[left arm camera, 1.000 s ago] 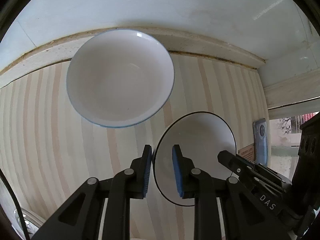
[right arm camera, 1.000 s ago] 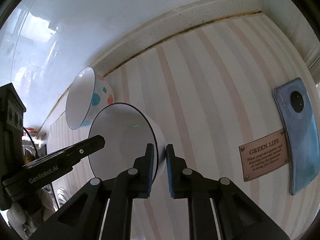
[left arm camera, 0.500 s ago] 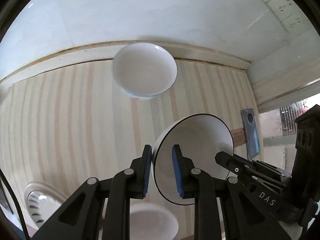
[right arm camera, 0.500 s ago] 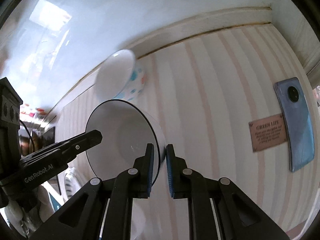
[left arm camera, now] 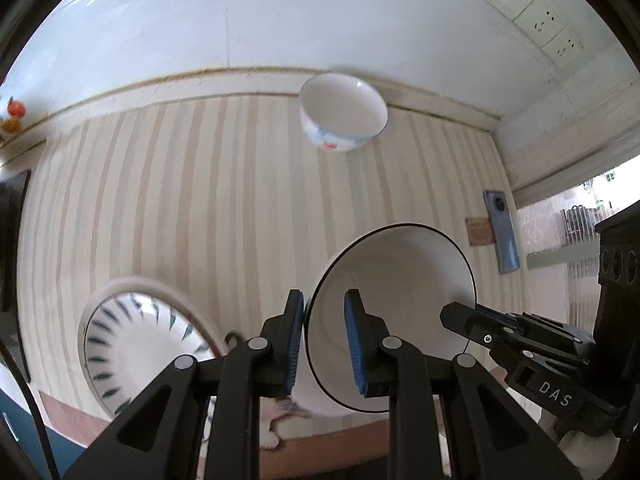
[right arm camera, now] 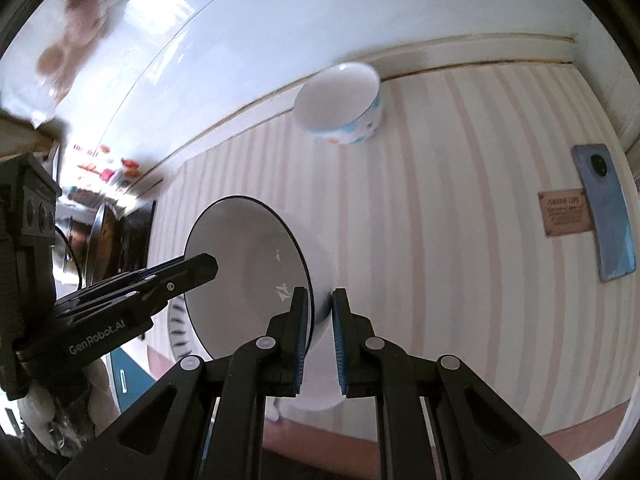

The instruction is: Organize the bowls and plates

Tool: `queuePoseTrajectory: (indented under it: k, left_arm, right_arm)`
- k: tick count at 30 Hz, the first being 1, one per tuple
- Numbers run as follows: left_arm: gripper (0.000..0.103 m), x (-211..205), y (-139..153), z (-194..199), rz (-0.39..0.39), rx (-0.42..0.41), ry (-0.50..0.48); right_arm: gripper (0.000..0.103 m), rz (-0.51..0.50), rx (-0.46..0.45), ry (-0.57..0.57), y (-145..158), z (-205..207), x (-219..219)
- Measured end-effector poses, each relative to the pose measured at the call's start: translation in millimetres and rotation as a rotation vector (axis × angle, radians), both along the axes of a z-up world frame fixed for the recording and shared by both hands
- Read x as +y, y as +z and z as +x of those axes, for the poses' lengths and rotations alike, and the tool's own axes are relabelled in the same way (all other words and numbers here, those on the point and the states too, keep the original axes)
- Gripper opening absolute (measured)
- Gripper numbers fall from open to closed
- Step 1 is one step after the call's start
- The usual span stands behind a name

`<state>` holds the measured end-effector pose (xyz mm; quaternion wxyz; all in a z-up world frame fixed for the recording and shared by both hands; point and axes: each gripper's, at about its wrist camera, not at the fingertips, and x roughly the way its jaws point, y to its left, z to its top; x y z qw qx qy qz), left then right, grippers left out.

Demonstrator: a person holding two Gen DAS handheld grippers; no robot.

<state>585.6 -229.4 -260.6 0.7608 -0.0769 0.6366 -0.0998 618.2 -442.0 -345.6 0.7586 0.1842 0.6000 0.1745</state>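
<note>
left gripper [left arm camera: 322, 336]: jaws pinched on the rim of the black-rimmed white bowl [left arm camera: 400, 304], one pad inside the wall, one outside
right gripper [right arm camera: 320, 338]: jaws likewise closed on the opposite side of the same bowl's rim, its wall sandwiched between the blue pads
bowl's place: held in the air between both grippers, tipped so its mouth faces the left wrist camera, above the front edge of the worktop [left arm camera: 200, 200]
step in hand: a two-handed carry of the bowl, apparently on its way to be stacked or set with the other crockery
next move: judged from here, the likely target is the ribbed plate [left arm camera: 132, 344] below and to the left near the front edge (the spotted bowl is an alternative, I cannot tell which); the bowl must be levelled, lowered squarely, and both grips released together so it does not tip
spotted bowl [left arm camera: 344, 114]: upright at the back edge of the worktop, against the wall, well apart from the held bowl
worktop: covered in a cream-and-tan striped sheet; a blue phone [right arm camera: 604, 216] and a small brown label [right arm camera: 566, 212] lie near its right edge
room: pale glossy wall [left arm camera: 280, 20] behind, sockets [left arm camera: 528, 12] at upper right, a window to the right
</note>
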Motion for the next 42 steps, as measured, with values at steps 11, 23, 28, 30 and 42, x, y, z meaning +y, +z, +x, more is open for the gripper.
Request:
queuePoseTrajectory:
  k: [11,23,28,30,42]
  left_arm:
    - [0.019,5,-39,-25,0.020,0.096,-0.017]
    - [0.019,-7,-65,-31,0.055,0.150,-0.057]
    - [0.019,-11,-73,-34,0.072,0.162,-0.067]
    - [0.018,-13,-75,-34,0.079,0.165,-0.068]
    - [0.019,-18,-84,-34,0.100,0.176,-0.053]
  right_arm:
    - [0.014,-0.019,0.117,0.023,-44,-34,13]
    - [0.014,-0.034,0.167,0.008,-61,-35,9]
    - [0.014,-0.053,0.173,0.014,-66,-32,16]
    - [0.014,-0.057,0.176,0.012,-68,-33,16]
    - [0.014,-0.096,0.177,0.015,-70,-30,22]
